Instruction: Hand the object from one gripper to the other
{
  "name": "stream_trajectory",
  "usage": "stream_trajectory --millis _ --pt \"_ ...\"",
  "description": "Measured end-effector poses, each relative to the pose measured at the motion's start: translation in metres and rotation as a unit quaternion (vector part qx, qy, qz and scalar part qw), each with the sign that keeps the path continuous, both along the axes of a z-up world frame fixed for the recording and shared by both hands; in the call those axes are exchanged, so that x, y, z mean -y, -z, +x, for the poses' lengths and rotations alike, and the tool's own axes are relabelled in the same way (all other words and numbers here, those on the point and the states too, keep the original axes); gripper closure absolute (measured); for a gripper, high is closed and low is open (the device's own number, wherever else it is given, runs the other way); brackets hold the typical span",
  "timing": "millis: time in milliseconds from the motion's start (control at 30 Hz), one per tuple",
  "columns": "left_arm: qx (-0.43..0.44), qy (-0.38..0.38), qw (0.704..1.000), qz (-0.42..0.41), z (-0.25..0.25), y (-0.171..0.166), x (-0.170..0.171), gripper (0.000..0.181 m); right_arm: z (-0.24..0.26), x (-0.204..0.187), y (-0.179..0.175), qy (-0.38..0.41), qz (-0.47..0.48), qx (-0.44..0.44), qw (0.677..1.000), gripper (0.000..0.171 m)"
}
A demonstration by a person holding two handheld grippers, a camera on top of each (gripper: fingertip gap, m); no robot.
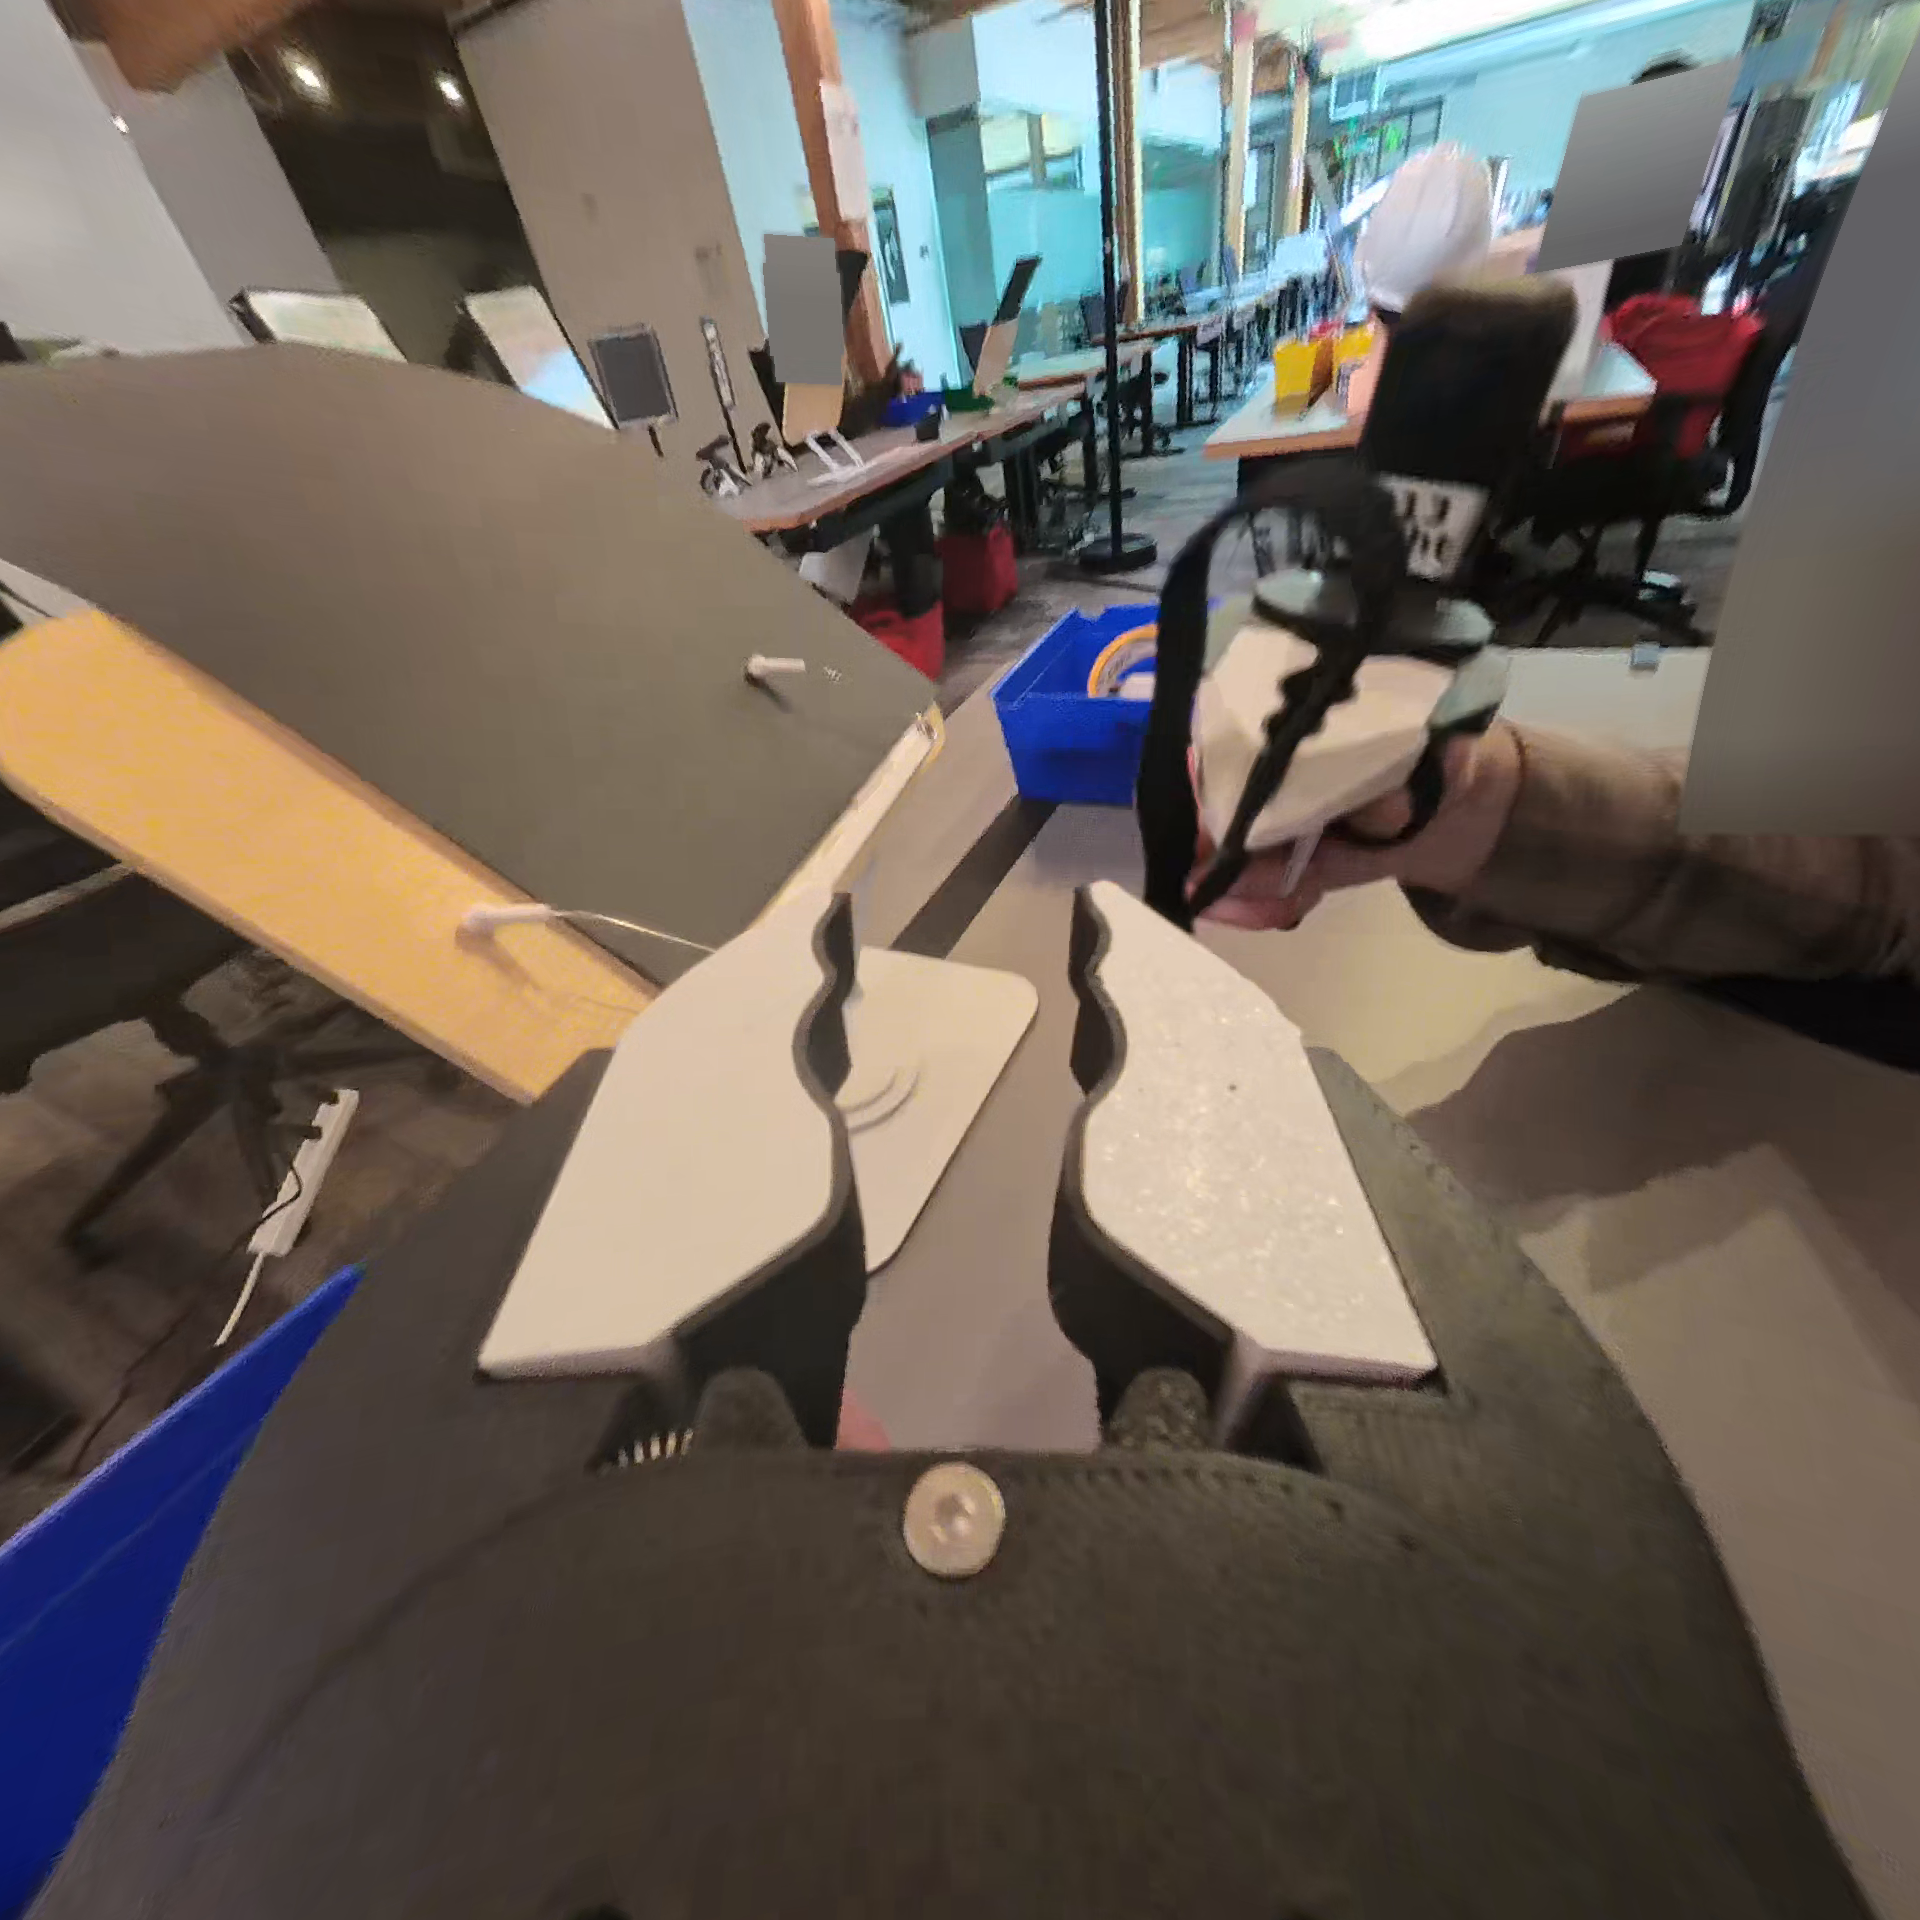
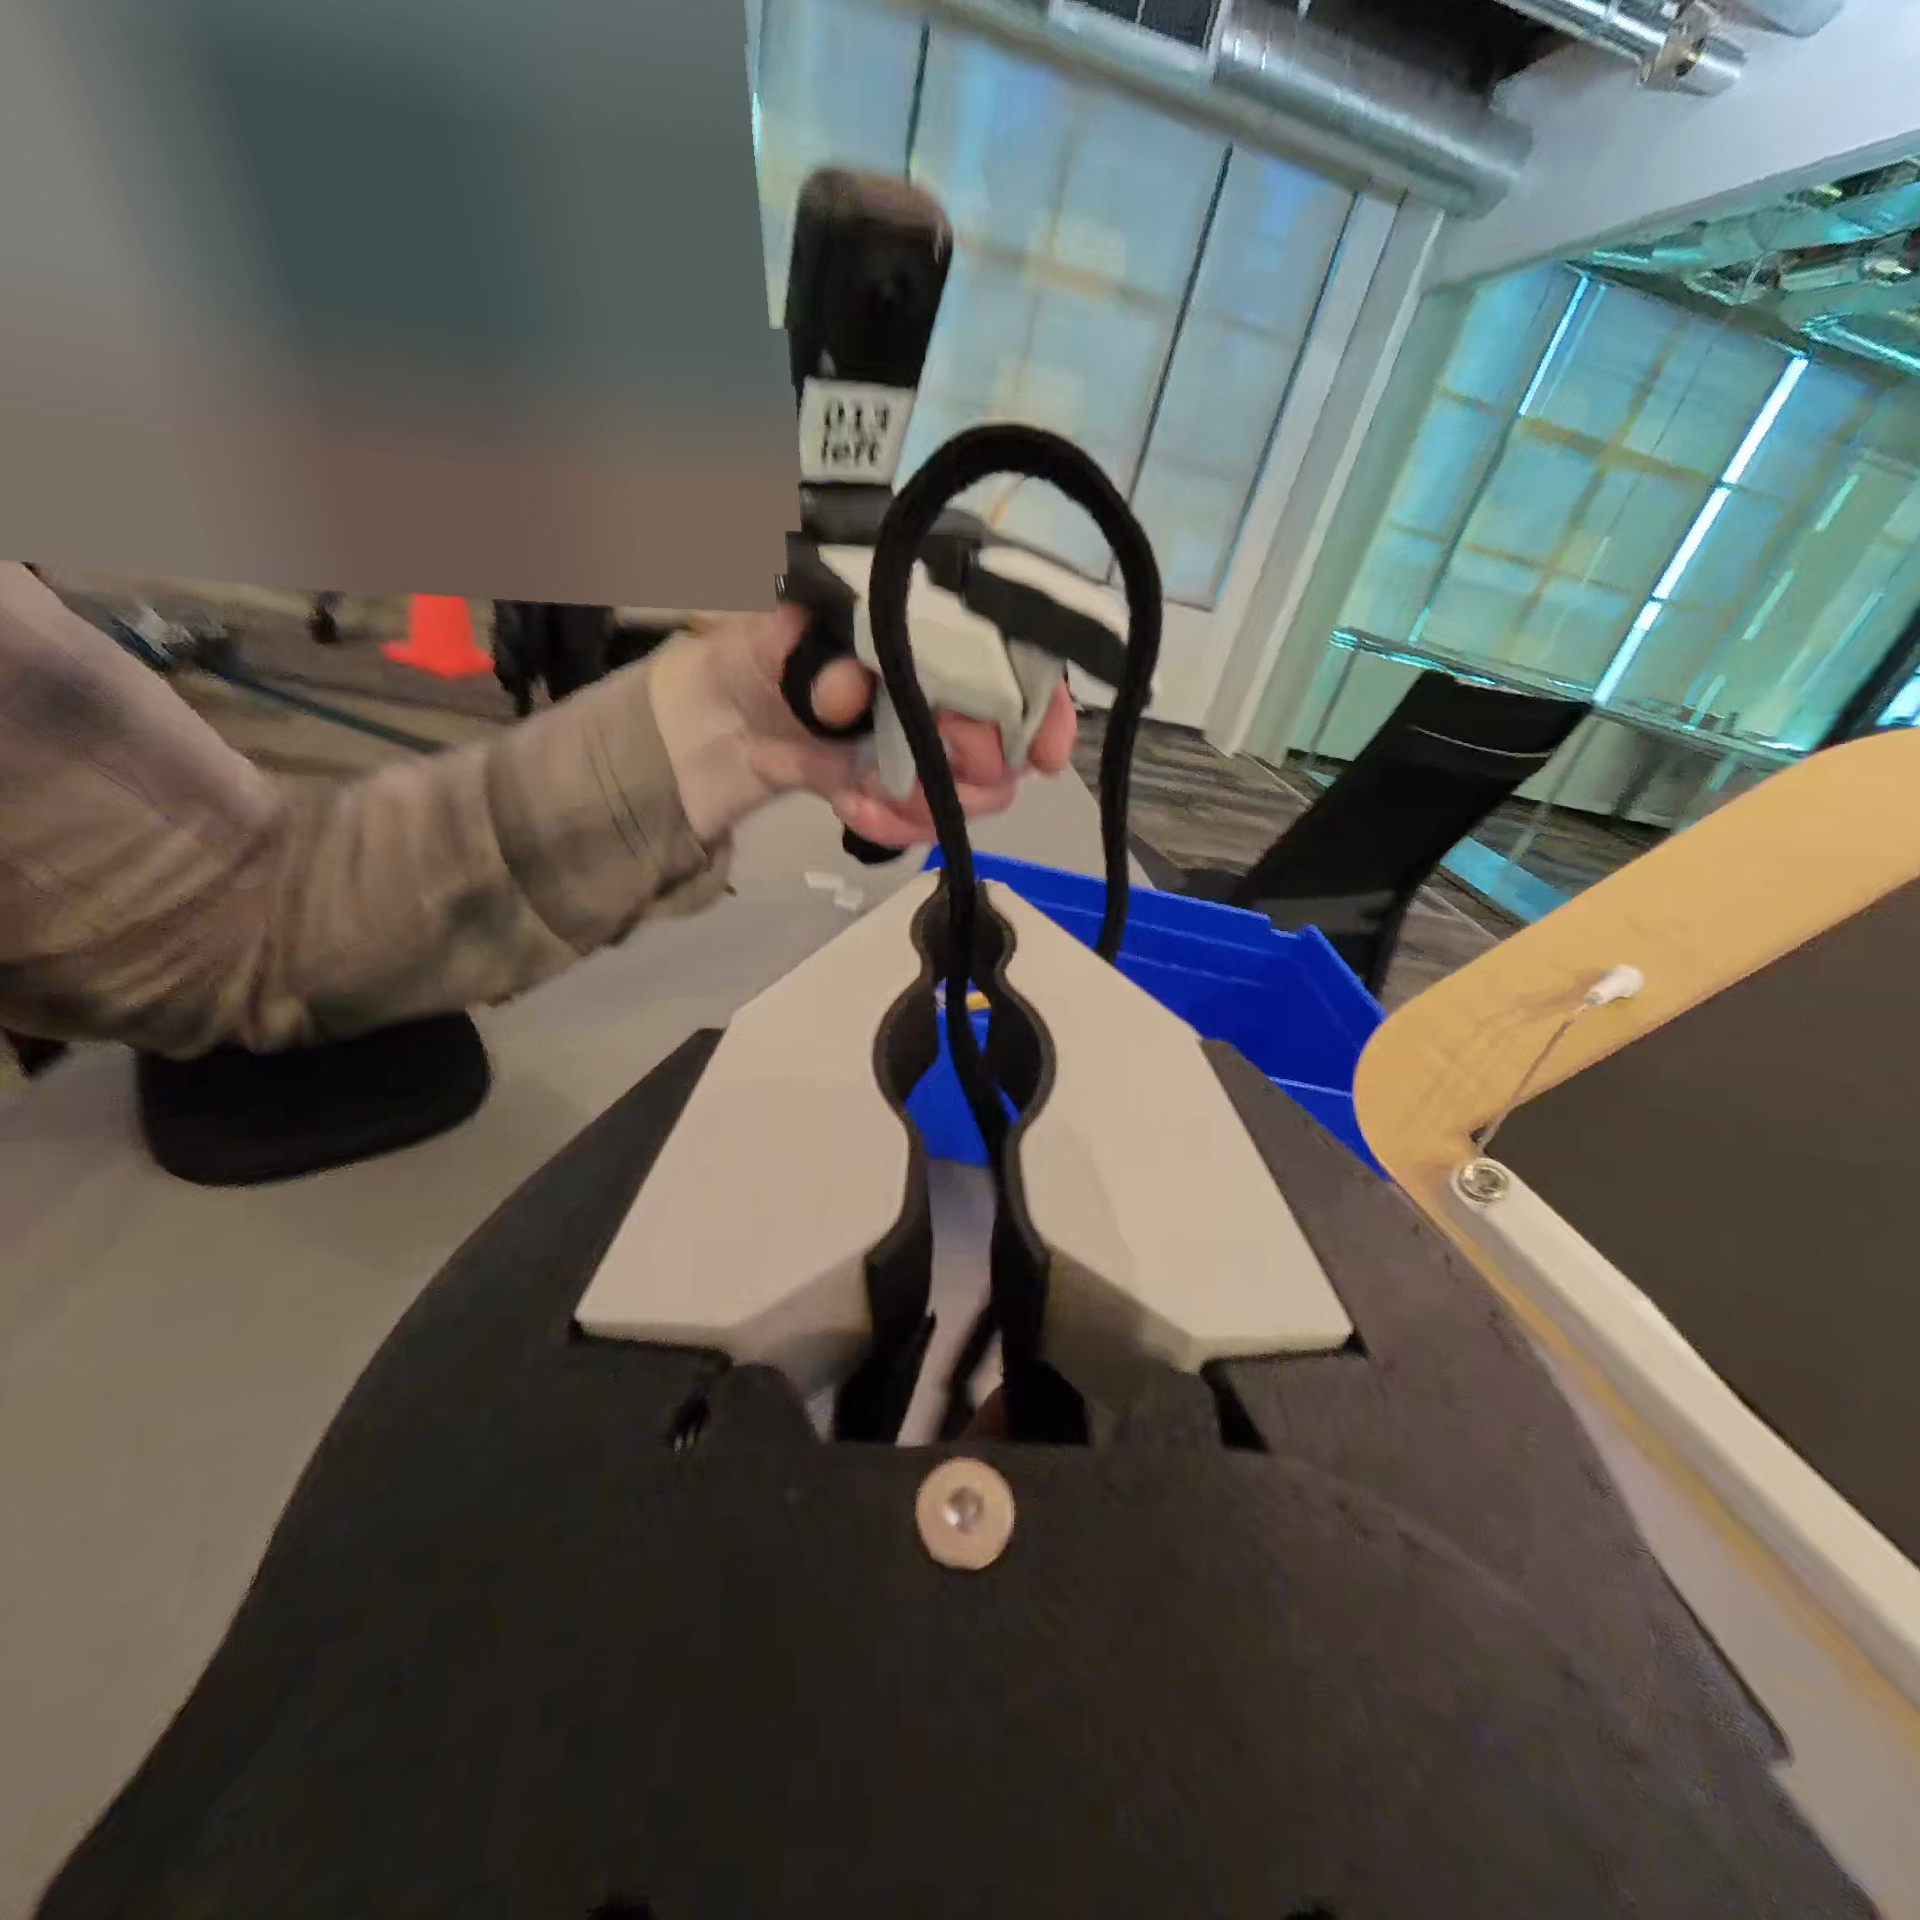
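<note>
In the right wrist view, the right tool (image 2: 971, 904) fills the near part of the picture, its two pale fingers (image 2: 790, 1122) pressed together at the tips and clamped on a black cord (image 2: 1039, 468). The cord runs down the wavy gap between the fingers, and above the tips it rises in a tall loop that arches over to the right and falls again behind the right finger, toward a blue bin (image 2: 1226, 966) standing on the table (image 2: 208, 1299) just past the tool. Beyond the loop, a hand (image 2: 914, 748) in a brownish sleeve holds the left tool (image 2: 971, 665), seen from the front; the loop crosses in front of it, and whether they touch cannot be told from here.

In the left wrist view, the left tool (image 1: 961, 935) is in the near foreground with its fingers spread well apart and nothing between them. A pale flat card (image 1: 935, 1081) lies on the table (image 1: 1351, 997) under the left finger. To the far right and higher, well apart from the left tool's tips, a hand (image 1: 1382, 831) holds the right tool (image 1: 1278, 727), its fingers closed on the black cord (image 1: 1174, 644), which loops out to the left of it and hangs down. Behind it is a blue bin (image 1: 1060, 727) holding a roll of tape (image 1: 1127, 655). On the left, a grey panel with a wooden edge (image 1: 260, 810) slants across the view.
</note>
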State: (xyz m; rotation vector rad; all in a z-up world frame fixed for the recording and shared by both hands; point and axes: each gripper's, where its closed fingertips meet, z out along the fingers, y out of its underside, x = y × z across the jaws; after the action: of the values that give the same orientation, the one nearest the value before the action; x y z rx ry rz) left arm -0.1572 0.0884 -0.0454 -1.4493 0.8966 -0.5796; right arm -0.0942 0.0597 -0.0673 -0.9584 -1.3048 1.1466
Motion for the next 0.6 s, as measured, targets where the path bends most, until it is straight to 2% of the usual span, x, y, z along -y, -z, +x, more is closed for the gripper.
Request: stream_trajectory --millis 100,300,400,533,600 --pt "-0.010 0.024 1.000 -0.010 0.021 0.013 -0.002 0.141 0.002 0.005 -0.001 -0.032 -0.032 -0.010 0.999 0.171" --pt "0.080 0.109 0.991 -0.010 0.055 0.009 0.007 0.142 -0.004 0.021 0.010 -0.089 -0.064 0.004 0.994 0.171" --pt "0.097 0.159 0.982 -0.020 0.066 0.010 0.019 0.144 -0.007 0.028 0.013 -0.108 -0.078 0.008 0.991 0.171" --pt "0.087 0.146 0.985 0.003 0.069 0.012 0.016 0.173 -0.010 0.034 0.017 -0.117 -0.082 0.015 0.990 0.171" --pt "0.102 0.128 0.986 0.019 0.064 0.006 0.012 0.179 -0.011 0.038 0.017 -0.126 -0.082 0.017 0.989 0.171"
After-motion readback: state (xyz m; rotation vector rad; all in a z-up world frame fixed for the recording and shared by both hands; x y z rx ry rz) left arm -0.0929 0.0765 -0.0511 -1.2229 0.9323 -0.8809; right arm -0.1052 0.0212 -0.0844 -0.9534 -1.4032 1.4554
